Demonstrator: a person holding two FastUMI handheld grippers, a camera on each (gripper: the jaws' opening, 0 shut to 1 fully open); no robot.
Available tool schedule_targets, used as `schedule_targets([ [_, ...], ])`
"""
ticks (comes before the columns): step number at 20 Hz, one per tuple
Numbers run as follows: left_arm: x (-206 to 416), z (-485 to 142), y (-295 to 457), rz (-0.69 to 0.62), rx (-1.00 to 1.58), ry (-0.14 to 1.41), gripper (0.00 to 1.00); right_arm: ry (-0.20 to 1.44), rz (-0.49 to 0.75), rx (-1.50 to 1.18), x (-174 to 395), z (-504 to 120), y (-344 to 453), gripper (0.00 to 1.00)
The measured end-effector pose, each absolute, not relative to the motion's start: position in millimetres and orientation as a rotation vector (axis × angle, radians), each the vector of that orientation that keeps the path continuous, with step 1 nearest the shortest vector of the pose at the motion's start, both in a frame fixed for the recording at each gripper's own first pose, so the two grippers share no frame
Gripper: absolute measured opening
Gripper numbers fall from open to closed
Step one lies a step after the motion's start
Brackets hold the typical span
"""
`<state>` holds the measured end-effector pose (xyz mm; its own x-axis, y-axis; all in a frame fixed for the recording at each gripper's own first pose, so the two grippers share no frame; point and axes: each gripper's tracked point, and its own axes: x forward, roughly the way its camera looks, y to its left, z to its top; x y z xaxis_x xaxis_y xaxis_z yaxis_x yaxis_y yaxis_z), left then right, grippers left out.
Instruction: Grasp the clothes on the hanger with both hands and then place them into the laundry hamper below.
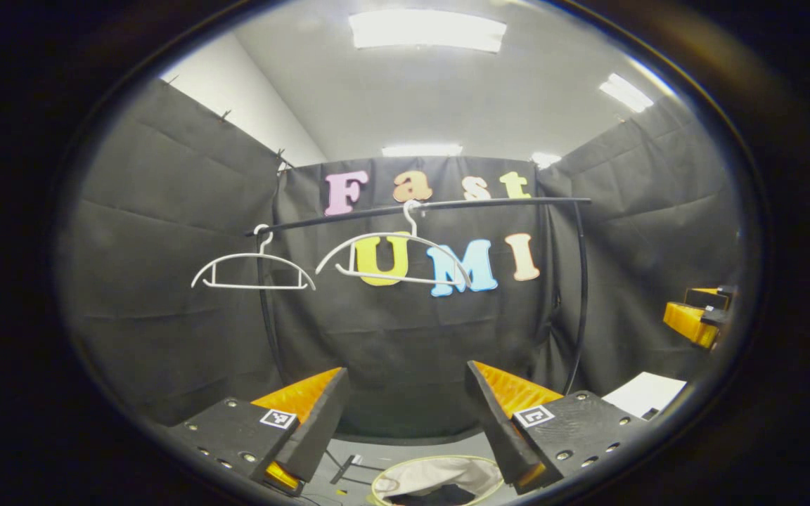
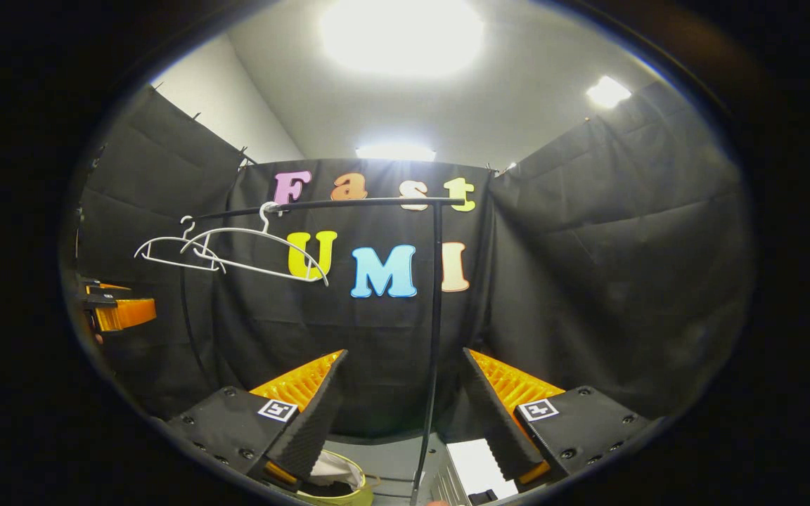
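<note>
Two bare white hangers [image 1: 254, 270] [image 1: 394, 260] hang on the black rail [image 1: 433, 207]; no garment is on either. Below, the round laundry hamper [image 1: 436, 479] holds pale and dark cloth. My left gripper [image 1: 405, 414] stands open above the hamper, nothing between its fingers. In the right gripper view the hangers [image 2: 166, 251] [image 2: 257, 249] hang at the left on the rail [image 2: 349, 204], and the hamper [image 2: 335, 478] peeks out at the bottom. My right gripper [image 2: 401, 407] is open and empty. Each gripper appears at the edge of the other's view, the right gripper [image 1: 697, 316] and the left gripper [image 2: 117, 309].
The rail's black uprights [image 1: 581, 295] [image 2: 434, 316] stand on a grey floor. A white sheet [image 1: 647, 393] lies on the floor at the right, and is the white sheet [image 2: 479, 467] under the right gripper. Black cloth walls close the booth on three sides.
</note>
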<state>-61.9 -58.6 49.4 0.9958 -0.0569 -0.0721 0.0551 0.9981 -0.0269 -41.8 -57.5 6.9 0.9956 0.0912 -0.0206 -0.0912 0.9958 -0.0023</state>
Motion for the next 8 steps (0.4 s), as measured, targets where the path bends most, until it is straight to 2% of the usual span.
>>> schedule_targets([
  [1,-62.3,50.0,-57.5,-0.054,-0.024,0.07,0.96,0.018,0.088,-0.003,-41.6,6.9,-58.1,0.95],
  [2,-62.5,50.1,-56.9,-0.053,-0.026,0.07,0.96,0.018,0.084,-0.004,-41.2,7.3,-59.0,0.98],
  [6,-66.5,51.7,-56.3,-0.048,-0.043,0.066,0.96,0.006,0.083,0.0,-43.6,12.2,-59.5,0.98],
  [7,-67.0,51.1,-56.2,-0.048,-0.046,0.065,0.96,0.002,0.083,-0.002,-43.3,13.0,-59.3,0.95],
  [8,-67.7,51.5,-56.3,-0.046,-0.047,0.067,0.96,0.0,0.085,-0.005,-43.0,13.1,-58.1,0.98],
])
